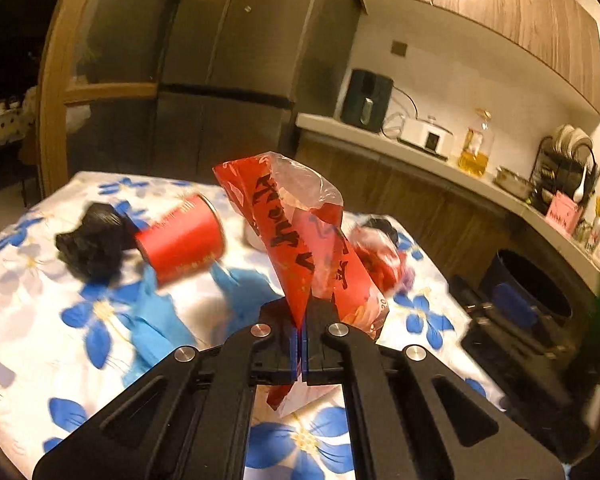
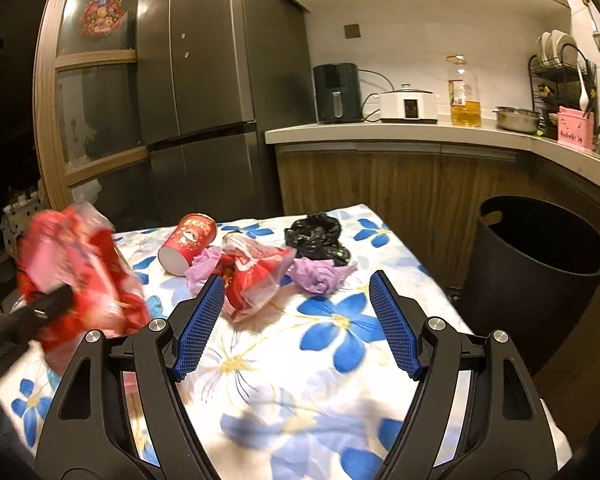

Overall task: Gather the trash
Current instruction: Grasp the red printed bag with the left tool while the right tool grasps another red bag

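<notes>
My left gripper [image 1: 302, 320] is shut on a red and clear plastic wrapper [image 1: 300, 240] and holds it above the flowered table [image 1: 40, 320]. The same wrapper [image 2: 80, 272] shows blurred at the left of the right wrist view, with the left gripper [image 2: 56, 304] under it. My right gripper [image 2: 296, 300] is open and empty above the table [image 2: 340, 360]. On the table lie a red paper cup [image 2: 188, 242] on its side, a red wrapper [image 2: 256, 276], purple crumpled paper [image 2: 320, 276] and a black plastic bag [image 2: 318, 236].
A black bin [image 2: 540, 272] stands on the floor to the right of the table; it also shows in the left wrist view [image 1: 532, 292]. Another red cup [image 1: 180, 240], a black bag [image 1: 92, 240] and blue gloves [image 1: 156, 320] lie on the table. Fridge and counter behind.
</notes>
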A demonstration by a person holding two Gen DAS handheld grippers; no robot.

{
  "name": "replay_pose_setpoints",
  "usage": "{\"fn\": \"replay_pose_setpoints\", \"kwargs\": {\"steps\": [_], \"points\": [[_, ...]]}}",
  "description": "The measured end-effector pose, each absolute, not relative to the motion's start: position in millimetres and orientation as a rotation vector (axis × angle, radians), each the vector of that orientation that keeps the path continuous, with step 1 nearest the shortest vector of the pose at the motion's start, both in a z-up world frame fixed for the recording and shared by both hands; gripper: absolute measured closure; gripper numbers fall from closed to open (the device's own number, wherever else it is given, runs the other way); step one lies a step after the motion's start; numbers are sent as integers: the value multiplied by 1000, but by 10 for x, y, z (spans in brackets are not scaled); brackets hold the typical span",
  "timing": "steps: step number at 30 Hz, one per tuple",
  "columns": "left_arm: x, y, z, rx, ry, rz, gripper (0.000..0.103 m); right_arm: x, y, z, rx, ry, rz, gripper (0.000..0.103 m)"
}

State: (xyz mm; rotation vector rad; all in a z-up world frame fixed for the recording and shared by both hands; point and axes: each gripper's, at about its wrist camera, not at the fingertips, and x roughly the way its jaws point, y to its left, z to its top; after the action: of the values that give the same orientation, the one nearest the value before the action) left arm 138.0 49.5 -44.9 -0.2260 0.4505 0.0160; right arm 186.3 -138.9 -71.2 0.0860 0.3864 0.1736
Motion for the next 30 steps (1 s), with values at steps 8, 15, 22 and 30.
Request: {"fn": "replay_pose_setpoints", "kwargs": {"steps": [8,15,22,30], "points": [[1426,651,-379,-238,439,40,103,2301,-1173,-833,101,438,192,33],[1480,708,-380,-243,443,47,103,2511,-1055,-967,110,507,208,49],[1486,685,-390,-244,444,46,103,2556,-1013,-1018,106,543,237,79],[1430,596,-313,-230,428,46,103,2177,-1128,-754,113,452,277,99]]}}
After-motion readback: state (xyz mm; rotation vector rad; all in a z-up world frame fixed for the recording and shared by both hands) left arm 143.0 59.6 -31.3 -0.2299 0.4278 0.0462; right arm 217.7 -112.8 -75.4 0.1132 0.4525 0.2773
